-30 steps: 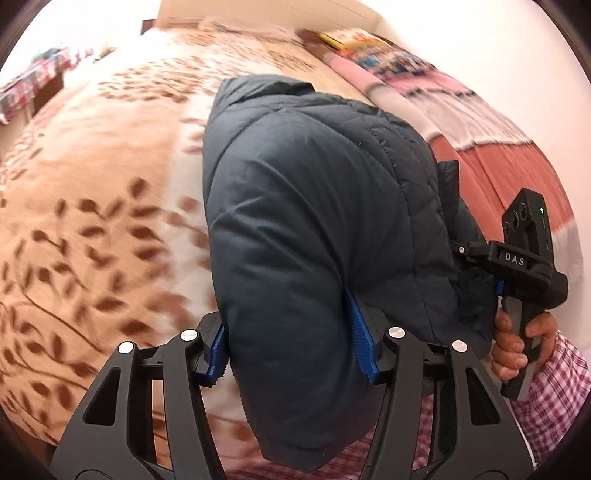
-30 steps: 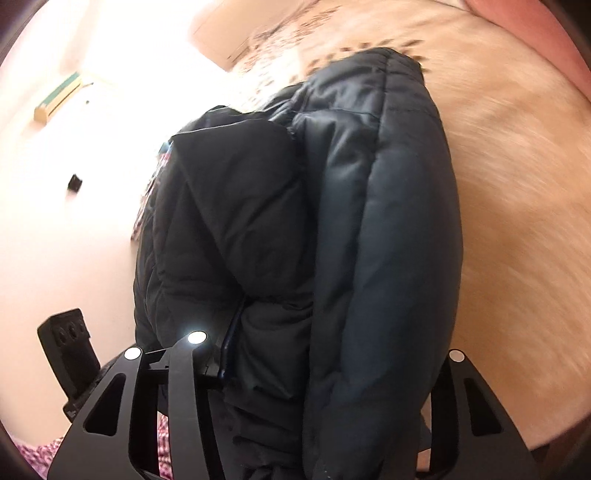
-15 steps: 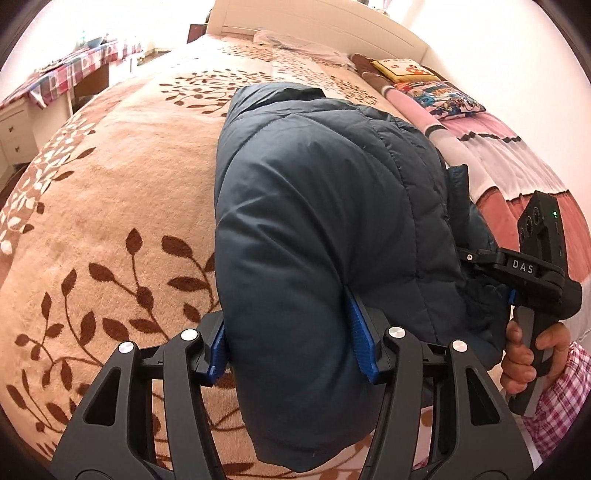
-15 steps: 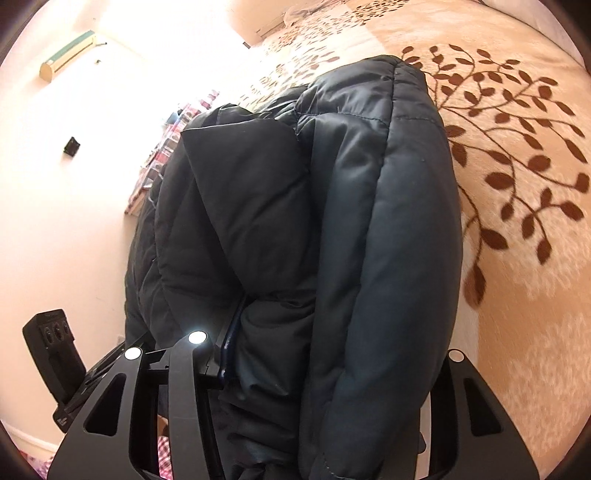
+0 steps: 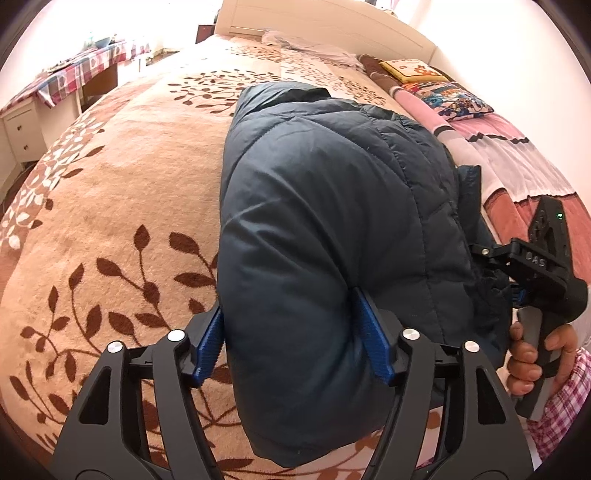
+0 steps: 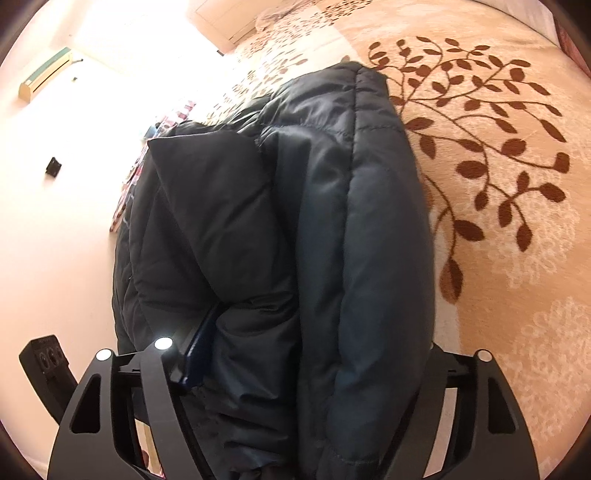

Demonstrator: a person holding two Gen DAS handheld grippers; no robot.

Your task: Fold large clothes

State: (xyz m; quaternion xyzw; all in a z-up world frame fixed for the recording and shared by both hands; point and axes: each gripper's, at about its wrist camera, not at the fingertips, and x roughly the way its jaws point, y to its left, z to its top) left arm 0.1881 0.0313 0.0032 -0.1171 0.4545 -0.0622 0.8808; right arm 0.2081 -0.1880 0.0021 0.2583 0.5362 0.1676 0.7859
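Observation:
A dark blue quilted puffer jacket (image 5: 332, 206) is bunched into a thick folded bundle and held above a beige bed blanket with brown leaf print (image 5: 110, 206). My left gripper (image 5: 291, 343) is shut on one end of the bundle, blue pads pressing its sides. My right gripper (image 6: 306, 354) is shut on the other end of the jacket (image 6: 332, 221); its right finger is hidden behind the fabric. The right gripper also shows in the left wrist view (image 5: 543, 266), held by a hand at the jacket's right side.
The bed has a white headboard (image 5: 332, 26) at the far end. Patterned pillows (image 5: 443, 92) and a pink striped cover (image 5: 517, 162) lie along the right side. A white desk with a checked cloth (image 5: 66, 77) stands left of the bed.
Both grippers kept their hold on the jacket. The bundle has swung toward the bed and come lower and steadier over the leaf blanket.

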